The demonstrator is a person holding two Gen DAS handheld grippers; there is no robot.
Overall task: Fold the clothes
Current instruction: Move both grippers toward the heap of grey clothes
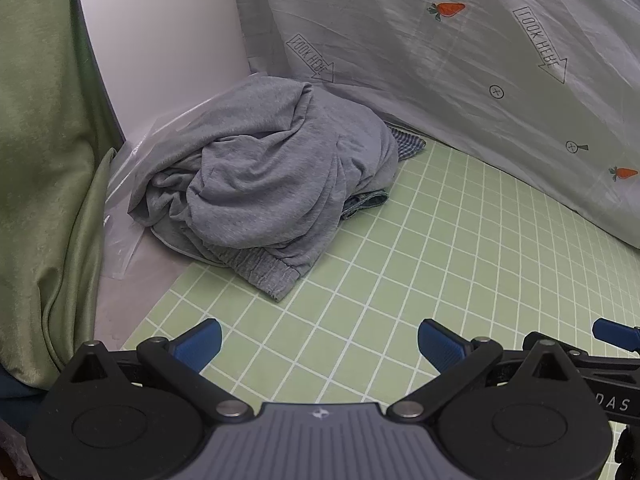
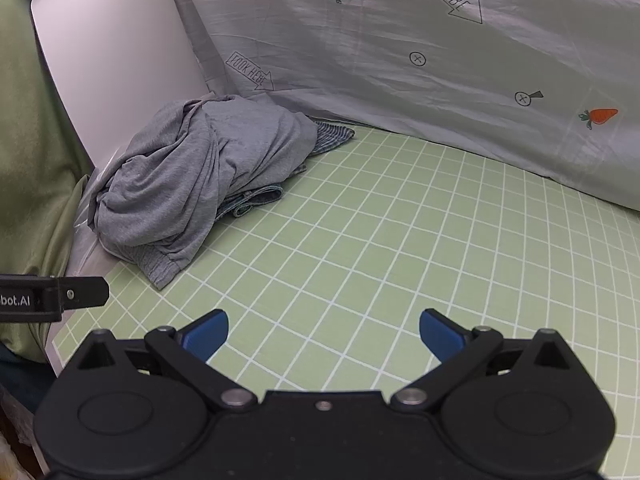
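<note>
**Both grippers empty, pile sits ahead-left**

Left gripper (image 1: 319, 346) and right gripper (image 2: 324, 334): jaws spread wide, nothing between the blue pads, both hovering over the green grid-printed mat (image 1: 420, 264).

The crumpled grey jersey garment (image 1: 260, 176) lies heaped at the mat's far-left corner, against the white panel (image 1: 160, 40), on top of a blue checked cloth (image 1: 406, 142) and a denim piece (image 2: 256, 200). Its ribbed waistband (image 1: 268, 272) points towards the grippers.

The pile is forward and to the left in both views. My read: the left gripper is nearer, so it takes the waistband first. No fold started yet.
</note>
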